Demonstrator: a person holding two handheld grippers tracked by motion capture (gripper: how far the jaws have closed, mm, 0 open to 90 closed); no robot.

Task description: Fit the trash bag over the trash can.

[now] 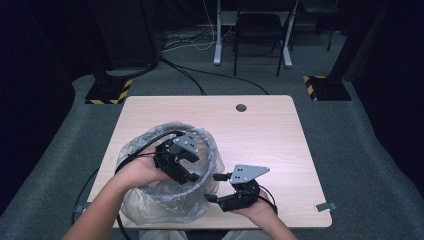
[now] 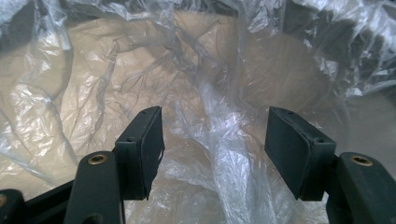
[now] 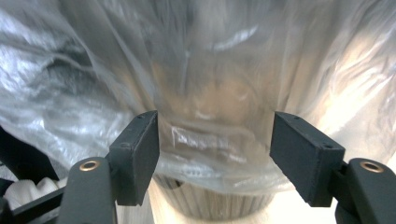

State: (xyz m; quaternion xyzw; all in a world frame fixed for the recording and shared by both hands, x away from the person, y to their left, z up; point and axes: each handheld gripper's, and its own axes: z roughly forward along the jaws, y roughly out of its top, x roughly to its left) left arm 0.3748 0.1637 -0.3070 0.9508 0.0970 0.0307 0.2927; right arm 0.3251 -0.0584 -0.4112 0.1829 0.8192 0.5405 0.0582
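Bin [image 1: 165, 197] blurred behind clear bag [image 3: 196, 70], contents unreadable

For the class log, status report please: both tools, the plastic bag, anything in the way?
Left tool open, inside the clear plastic bag, film between its jaws. Right tool open at the bag's outer side. Bag lines a round bin. Table otherwise bare.

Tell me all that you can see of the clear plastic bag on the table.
The plastic bag is thin, clear and much wrinkled. It lines a round bin at the near left part of the wooden table, with its top folded out over the rim and hanging loose down the outside. The left gripper reaches inside it, jaws apart around a fold. The right gripper faces its outer side, jaws apart.
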